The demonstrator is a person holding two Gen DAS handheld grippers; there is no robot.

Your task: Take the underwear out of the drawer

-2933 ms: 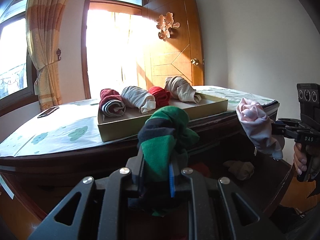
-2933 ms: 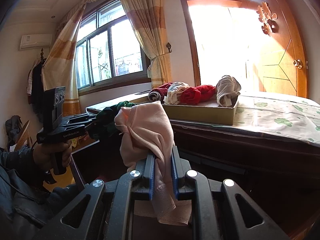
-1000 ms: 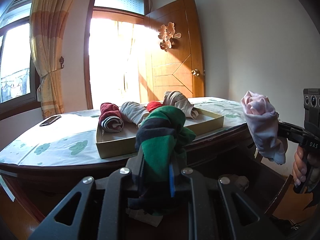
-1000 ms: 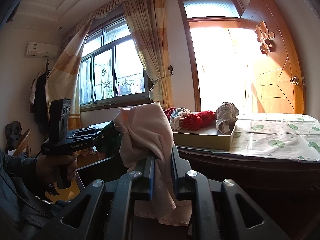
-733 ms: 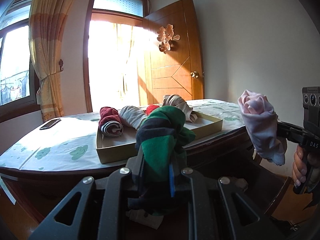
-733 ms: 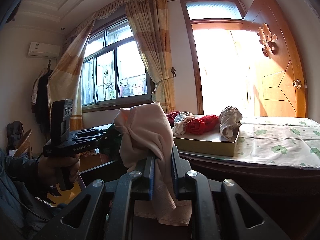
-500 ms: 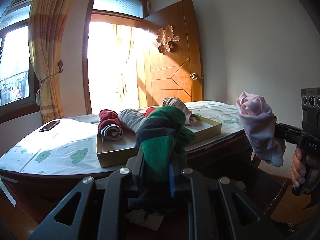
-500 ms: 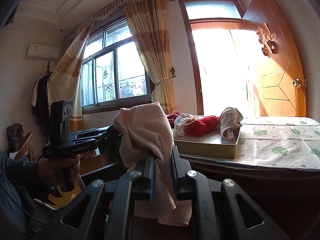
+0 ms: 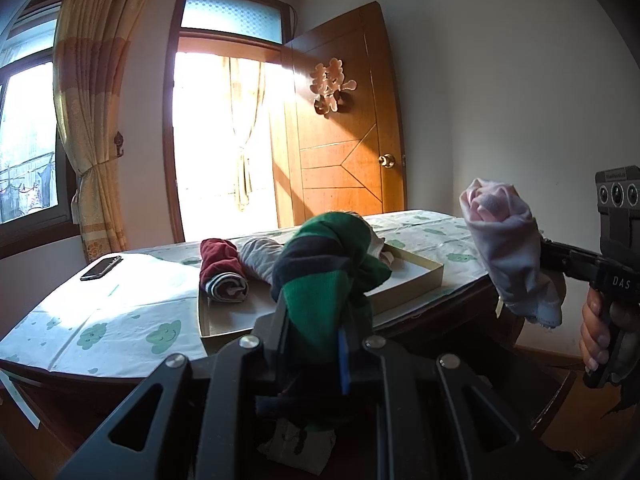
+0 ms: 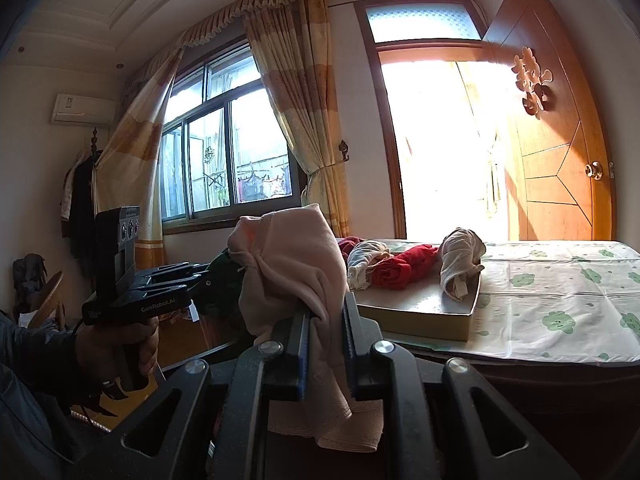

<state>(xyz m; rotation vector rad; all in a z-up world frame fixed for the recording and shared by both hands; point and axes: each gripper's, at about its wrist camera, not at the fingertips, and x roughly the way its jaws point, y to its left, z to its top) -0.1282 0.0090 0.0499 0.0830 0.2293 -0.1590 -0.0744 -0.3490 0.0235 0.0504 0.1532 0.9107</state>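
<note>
The left gripper [image 9: 316, 336] clamps a green-and-navy striped roll of underwear [image 9: 328, 276], its long axis upright, the rolled end pointing up in mid-air short of the table's near edge. The right gripper [image 10: 324, 332] is clamped on a pink roll [image 10: 292, 264], also upright, loose ends hanging below the fingers. Both hang apart from each other, with open air between them. On the table [image 9: 120, 312], a shallow gold box [image 10: 424, 320] holds four more rolls; a phone [image 9: 101, 268] lies well to its left.
</note>
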